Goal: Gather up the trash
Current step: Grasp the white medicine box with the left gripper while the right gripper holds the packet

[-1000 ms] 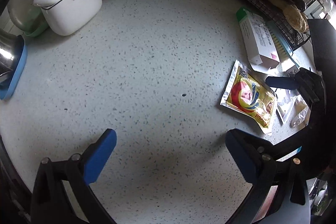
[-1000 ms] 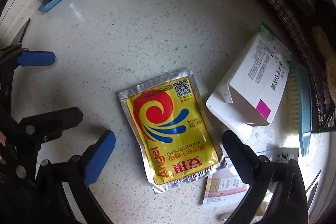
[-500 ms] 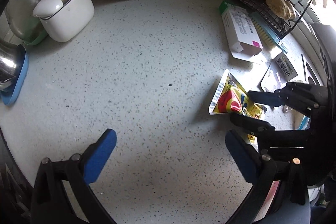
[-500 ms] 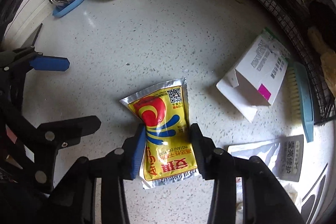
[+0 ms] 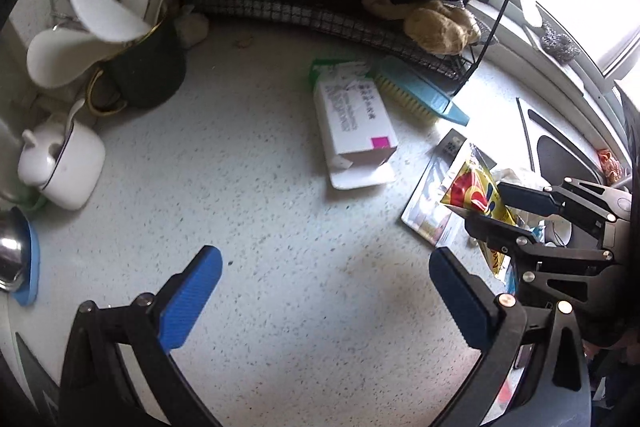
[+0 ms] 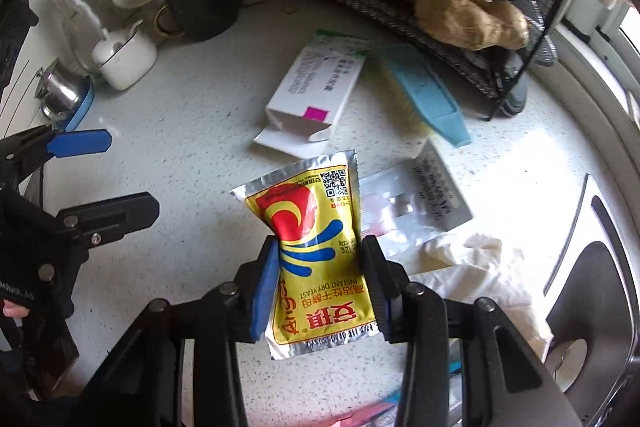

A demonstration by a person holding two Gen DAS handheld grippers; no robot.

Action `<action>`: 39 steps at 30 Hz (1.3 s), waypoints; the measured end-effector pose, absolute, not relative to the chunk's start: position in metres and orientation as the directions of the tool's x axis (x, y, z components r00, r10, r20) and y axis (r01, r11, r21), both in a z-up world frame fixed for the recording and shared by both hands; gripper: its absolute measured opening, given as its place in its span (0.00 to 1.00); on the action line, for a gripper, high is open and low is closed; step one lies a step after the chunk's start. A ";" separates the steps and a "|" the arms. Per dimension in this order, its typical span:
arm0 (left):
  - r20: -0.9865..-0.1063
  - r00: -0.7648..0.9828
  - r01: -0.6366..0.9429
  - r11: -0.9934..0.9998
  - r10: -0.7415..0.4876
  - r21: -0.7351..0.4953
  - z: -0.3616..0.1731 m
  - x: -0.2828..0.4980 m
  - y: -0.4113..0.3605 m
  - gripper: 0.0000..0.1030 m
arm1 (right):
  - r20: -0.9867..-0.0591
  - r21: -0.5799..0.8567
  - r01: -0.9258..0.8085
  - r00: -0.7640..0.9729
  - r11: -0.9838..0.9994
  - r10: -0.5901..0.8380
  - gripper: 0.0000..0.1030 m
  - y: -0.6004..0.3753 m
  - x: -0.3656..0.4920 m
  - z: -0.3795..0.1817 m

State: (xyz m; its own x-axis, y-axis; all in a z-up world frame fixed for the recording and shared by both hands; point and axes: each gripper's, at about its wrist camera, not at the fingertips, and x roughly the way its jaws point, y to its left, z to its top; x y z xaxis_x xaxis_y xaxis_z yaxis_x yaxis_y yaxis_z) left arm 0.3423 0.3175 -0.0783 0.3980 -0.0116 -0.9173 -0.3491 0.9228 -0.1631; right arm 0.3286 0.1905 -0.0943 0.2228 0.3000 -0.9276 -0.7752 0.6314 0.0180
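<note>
Right wrist view: the yellow foil yeast sachet [image 6: 316, 251], printed "INSTANT DRY YEAST", is clamped in the right gripper [image 6: 318, 281] above the speckled tabletop [image 6: 192, 131]; its brand word is partly covered. The left gripper [image 5: 324, 299] is spread apart, holding nothing.

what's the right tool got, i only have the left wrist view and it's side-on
Observer: A yellow yeast packet, pinched at its middle by the right tool.
Operator: anything printed on it
Observer: "Instant dry yeast" and a QR code near its top edge.
Operator: what's past it on that side
Observer: A crumpled white plastic bag on the counter, beside a clear packet.
</note>
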 end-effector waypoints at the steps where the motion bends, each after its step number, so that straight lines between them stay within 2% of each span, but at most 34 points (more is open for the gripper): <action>1: -0.914 0.406 -0.338 0.926 -0.016 -0.167 -0.076 0.350 0.317 1.00 | -0.924 0.014 -0.765 0.236 0.644 0.301 0.37 0.190 0.331 -0.089; 9: -0.917 0.396 -0.270 0.949 -0.044 -0.162 -0.077 0.412 0.319 1.00 | -0.909 0.015 -0.677 0.297 0.736 0.292 0.38 0.171 0.373 -0.070; 18: -0.935 0.347 -0.289 0.941 -0.071 -0.178 -0.108 0.457 0.334 1.00 | -0.921 0.002 -0.607 0.309 0.795 0.238 0.38 0.132 0.431 -0.087; 28: -0.959 0.269 -0.300 0.938 -0.090 -0.172 -0.145 0.484 0.342 1.00 | -0.944 0.015 -0.600 0.255 0.800 0.209 0.38 0.159 0.454 -0.122; 30: -0.966 0.246 -0.301 0.942 -0.075 -0.149 -0.150 0.484 0.341 0.92 | -0.944 0.004 -0.606 0.260 0.795 0.203 0.38 0.163 0.458 -0.123; 32: -0.964 0.260 -0.288 0.948 -0.058 -0.134 -0.147 0.480 0.338 0.61 | -0.944 0.008 -0.608 0.258 0.794 0.206 0.38 0.161 0.459 -0.120; 39: -0.952 0.281 -0.245 0.950 -0.122 -0.194 -0.126 0.447 0.323 0.57 | -0.940 0.008 -0.607 0.266 0.795 0.212 0.38 0.154 0.447 -0.120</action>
